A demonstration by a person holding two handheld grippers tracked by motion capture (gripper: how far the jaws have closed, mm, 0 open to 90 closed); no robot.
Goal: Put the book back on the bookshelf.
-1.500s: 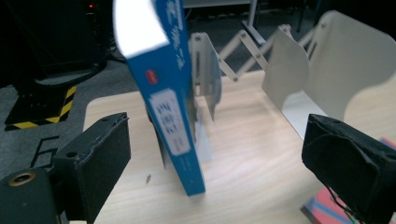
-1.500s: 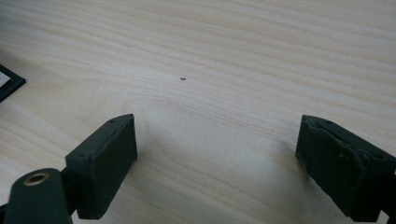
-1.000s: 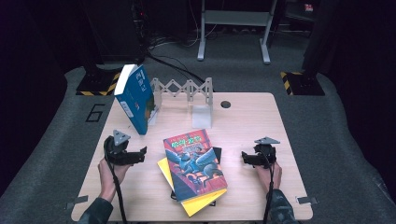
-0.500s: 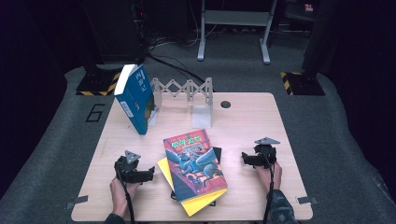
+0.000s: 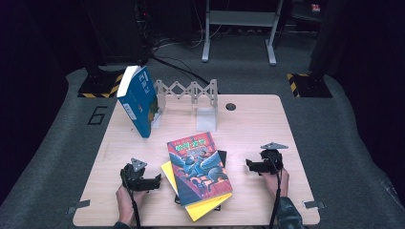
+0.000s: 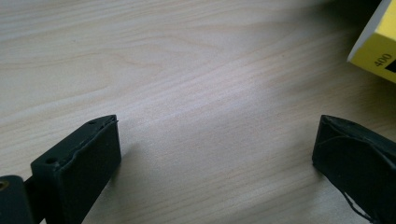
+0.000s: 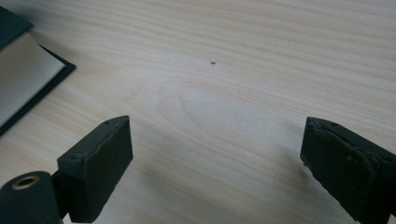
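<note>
On worktop (image 5: 258, 124), my left gripper (image 5: 155, 182) now pulled back beside yellow book (image 5: 210, 208); both jaws wide open, empty; stack pickup next.

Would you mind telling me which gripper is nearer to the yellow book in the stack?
Left. The left gripper sits just beside the yellow book, at its left edge; the right gripper waits farther off, right of the stack.

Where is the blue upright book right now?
High view: the blue upright book stands tilted at the table's far left, leaning against the grey zigzag rack's left end.
</note>
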